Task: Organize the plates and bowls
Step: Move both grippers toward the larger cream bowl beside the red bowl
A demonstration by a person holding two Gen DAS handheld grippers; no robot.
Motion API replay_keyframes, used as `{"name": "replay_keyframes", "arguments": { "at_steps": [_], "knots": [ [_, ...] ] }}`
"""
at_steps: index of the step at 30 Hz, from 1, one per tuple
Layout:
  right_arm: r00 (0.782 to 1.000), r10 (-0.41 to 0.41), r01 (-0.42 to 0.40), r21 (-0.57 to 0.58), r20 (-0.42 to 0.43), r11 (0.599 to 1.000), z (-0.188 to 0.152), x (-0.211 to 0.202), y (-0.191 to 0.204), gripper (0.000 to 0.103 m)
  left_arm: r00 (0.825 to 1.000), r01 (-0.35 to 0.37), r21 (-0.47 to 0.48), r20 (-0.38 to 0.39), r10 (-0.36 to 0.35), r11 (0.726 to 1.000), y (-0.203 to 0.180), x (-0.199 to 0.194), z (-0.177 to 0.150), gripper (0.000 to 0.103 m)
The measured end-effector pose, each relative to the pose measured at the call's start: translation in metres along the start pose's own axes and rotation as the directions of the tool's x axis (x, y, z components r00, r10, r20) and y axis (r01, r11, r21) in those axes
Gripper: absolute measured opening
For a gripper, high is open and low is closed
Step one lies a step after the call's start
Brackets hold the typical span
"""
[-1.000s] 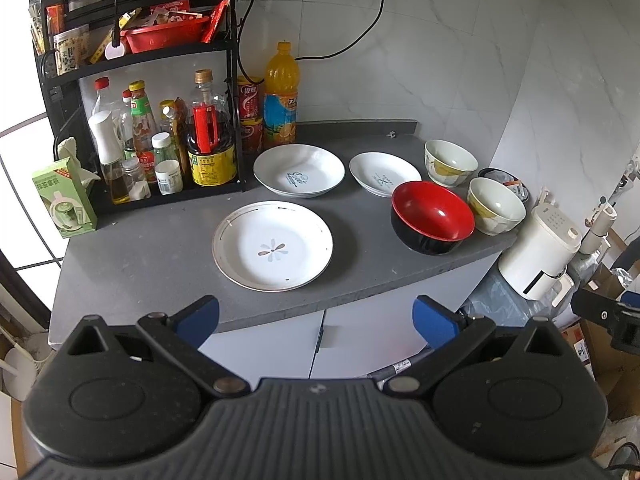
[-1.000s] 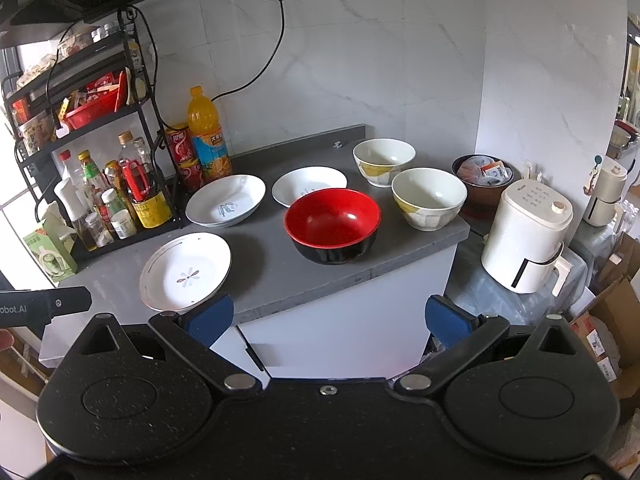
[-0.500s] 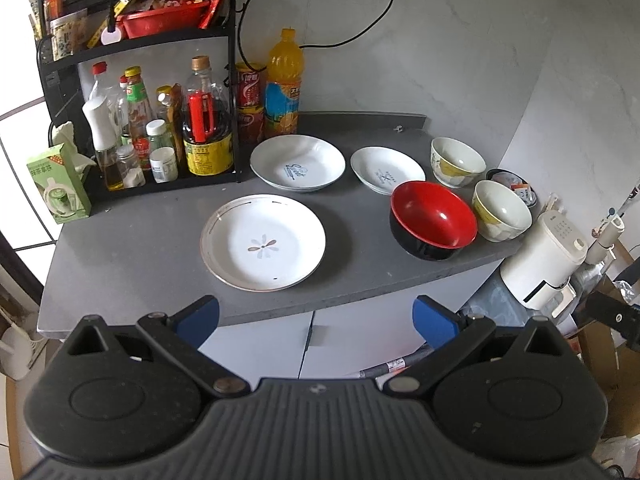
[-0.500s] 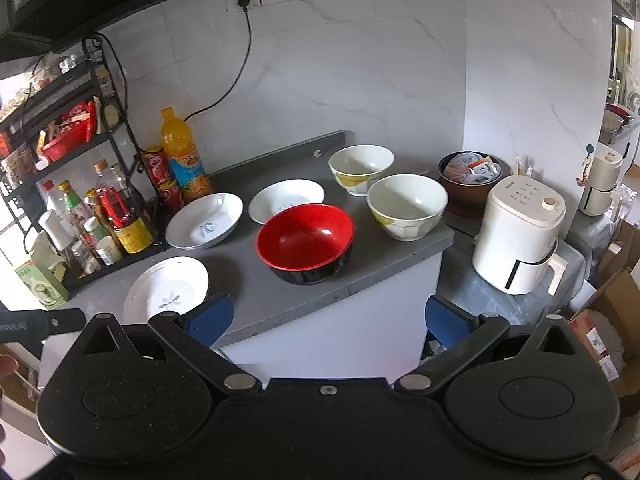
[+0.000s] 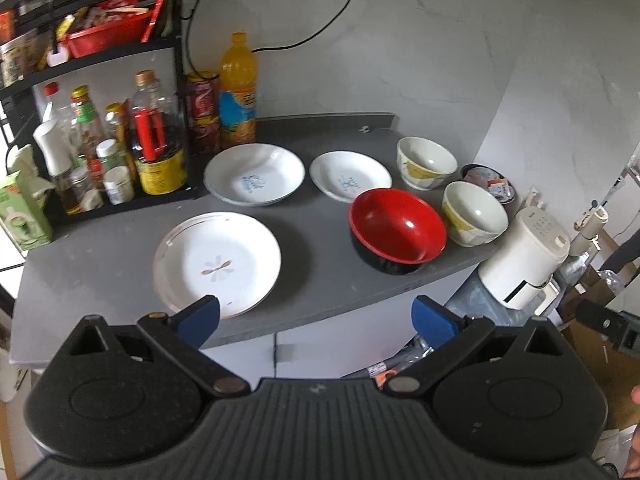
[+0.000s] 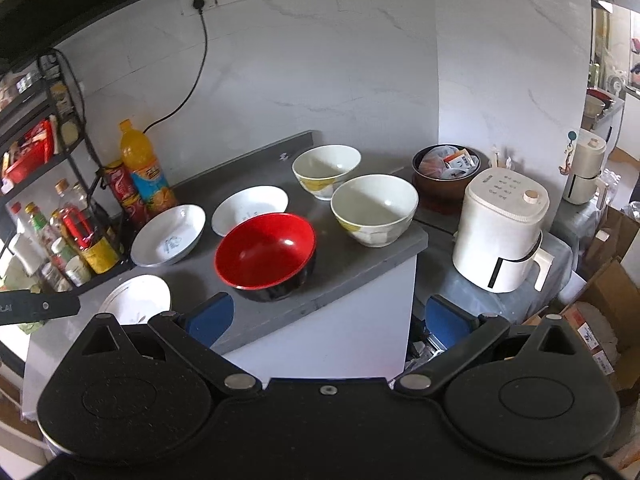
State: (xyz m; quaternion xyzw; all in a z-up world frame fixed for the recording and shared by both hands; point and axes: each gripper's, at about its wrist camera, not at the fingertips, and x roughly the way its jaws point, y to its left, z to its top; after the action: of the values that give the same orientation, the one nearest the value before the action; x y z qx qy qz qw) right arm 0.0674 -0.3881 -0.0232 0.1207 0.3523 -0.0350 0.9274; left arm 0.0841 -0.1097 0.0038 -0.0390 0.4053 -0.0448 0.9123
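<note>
Left gripper (image 5: 316, 316): blue-padded fingers spread wide, nothing between them, held in front of the counter edge. Its left pad overlaps the near rim of the large white plate with a brown flower mark (image 5: 218, 262) in the left wrist view; whether they touch cannot be told.

Right gripper (image 6: 327, 318): fingers likewise wide apart and empty, held off the front corner of the grey countertop (image 6: 352, 268), above the white cabinet front (image 6: 332, 344).

Nearest dish on the right half: red-lined black bowl (image 6: 266, 254), upright, close to the front edge. Just right of it, a cream bowl with yellow pattern (image 6: 374, 208) at the counter's right end; a second cream bowl of the same pattern (image 6: 326, 170) sits behind that one, nearer the wall.

Middle row: small white shallow plate with blue print (image 5: 350, 176), behind the red bowl; to its left a larger white shallow plate with blue print (image 5: 254, 174). The two stand near each other, rims apart.

Far left: black wire shelf rack (image 5: 120, 52) with sauce bottles and jars. Beside it, against the wall, an orange soft-drink bottle (image 5: 238, 88) and stacked red cans (image 5: 204, 110).

Off the counter, right and lower: white air fryer (image 6: 500, 236); behind it a brown bowl holding packets (image 6: 446, 172).
</note>
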Motion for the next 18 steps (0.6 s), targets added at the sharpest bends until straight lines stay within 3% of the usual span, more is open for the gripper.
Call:
{"name": "replay_keyframes", "arguments": {
  "at_steps": [18],
  "knots": [
    [0.998, -0.063, 0.059, 0.125, 0.027, 0.99, 0.035, 0.075, 0.012, 0.102, 0.991, 0.129, 0.075, -0.028, -0.127, 0.989, -0.019, 0.097, 0.073, 0.1]
  ]
}}
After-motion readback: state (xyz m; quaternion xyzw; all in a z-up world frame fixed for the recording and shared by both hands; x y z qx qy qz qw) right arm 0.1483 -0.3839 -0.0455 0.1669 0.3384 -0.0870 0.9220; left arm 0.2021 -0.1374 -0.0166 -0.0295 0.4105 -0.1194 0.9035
